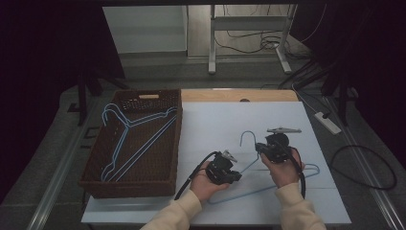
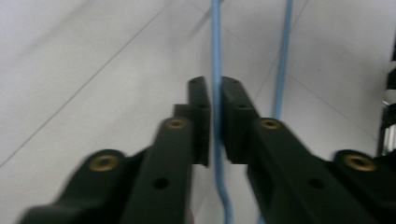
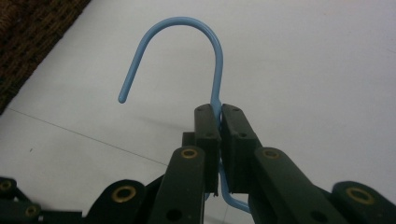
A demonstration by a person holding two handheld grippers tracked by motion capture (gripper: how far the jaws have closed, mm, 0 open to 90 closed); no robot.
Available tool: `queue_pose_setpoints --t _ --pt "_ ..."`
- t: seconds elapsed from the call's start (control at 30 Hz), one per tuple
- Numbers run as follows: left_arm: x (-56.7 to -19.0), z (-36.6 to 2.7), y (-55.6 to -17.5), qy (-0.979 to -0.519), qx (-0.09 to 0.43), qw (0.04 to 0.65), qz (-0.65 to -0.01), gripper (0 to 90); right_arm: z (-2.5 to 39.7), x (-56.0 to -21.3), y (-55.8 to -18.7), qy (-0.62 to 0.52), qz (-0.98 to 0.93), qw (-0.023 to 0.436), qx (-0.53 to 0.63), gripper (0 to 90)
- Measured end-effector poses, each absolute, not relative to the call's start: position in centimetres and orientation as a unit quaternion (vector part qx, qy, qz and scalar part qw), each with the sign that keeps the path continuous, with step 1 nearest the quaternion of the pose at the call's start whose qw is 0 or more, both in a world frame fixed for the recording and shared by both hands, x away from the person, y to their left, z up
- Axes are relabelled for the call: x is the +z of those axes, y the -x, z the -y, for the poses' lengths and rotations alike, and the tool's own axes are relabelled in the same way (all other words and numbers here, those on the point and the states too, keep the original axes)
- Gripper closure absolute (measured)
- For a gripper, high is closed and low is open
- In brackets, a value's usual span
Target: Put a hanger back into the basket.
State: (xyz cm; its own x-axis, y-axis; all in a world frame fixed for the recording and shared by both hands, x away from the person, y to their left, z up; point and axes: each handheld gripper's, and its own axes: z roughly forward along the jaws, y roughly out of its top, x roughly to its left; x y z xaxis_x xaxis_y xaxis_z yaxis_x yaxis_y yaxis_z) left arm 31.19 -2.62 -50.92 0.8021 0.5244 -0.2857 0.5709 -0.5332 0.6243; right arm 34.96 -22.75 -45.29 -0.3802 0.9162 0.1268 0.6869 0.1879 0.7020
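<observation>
Hanger (image 1: 268, 184) of blue wire lies on the pale table (image 1: 215, 120) in the high view, right of a brown wicker basket (image 1: 95, 165). Its hook points toward the far edge, its long bar toward the person's sleeves. The basket holds more blue hangers (image 1: 131, 139), laid slantwise with their hooks at the far left corner. The left gripper (image 1: 234, 173) sits on the hanger's left shoulder wire, the right gripper (image 1: 258, 147) at the base of the hook; each is held in one hand. No writing can be read anywhere.

Left gripper view: the two black jaws stand nearly together, with one blue wire of the hanger (image 2: 216, 56) running straight up between them and seemingly pinched. A second wire runs just right of them, apart from the jaws, over the table (image 2: 93, 70).

Right gripper view: the jaws are closed on the hanger (image 3: 187, 23) just below its hook, which curls up and over to the left above the table (image 3: 317, 70). The basket (image 3: 32, 32) shows at the upper left corner, well apart from the hook.
</observation>
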Motion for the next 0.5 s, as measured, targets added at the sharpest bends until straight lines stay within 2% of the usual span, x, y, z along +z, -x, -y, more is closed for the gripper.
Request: queue_pose_setpoints --t 0.13,0.2,0.23,0.27,0.33,0.43,0.5 --pt "-50.5 2.2 -30.9 -0.87 -0.027 0.378 -0.315 87.0 23.5 -44.9 -34.5 -0.525 -0.748 0.151 0.377 84.1" --pt "-49.8 1.7 -30.7 -0.861 -0.018 0.391 -0.324 87.1 23.9 -44.6 -34.0 -0.512 -0.75 0.144 0.392 73.9" --pt "-49.8 1.7 -30.7 -0.861 -0.018 0.391 -0.324 87.2 23.9 -44.6 -34.0 -0.512 -0.75 0.144 0.392 73.9" --pt "-49.5 1.3 -30.7 -0.853 -0.023 0.403 -0.33 87.2 24.2 -44.5 -33.7 -0.506 -0.75 0.141 0.403 69.2" --pt "-48.8 0.5 -30.6 -0.841 -0.027 0.421 -0.34 87.2 25.5 -44.1 -32.4 -0.477 -0.745 0.137 0.446 53.5" --pt "-48.0 -0.4 -30.2 -0.827 -0.03 0.44 -0.349 87.3 26.6 -43.7 -31.1 -0.456 -0.74 0.152 0.47 45.4" --pt "-47.5 -0.7 -30.0 -0.823 -0.029 0.446 -0.351 87.3 27.0 -43.6 -30.6 -0.451 -0.738 0.153 0.478 44.1"
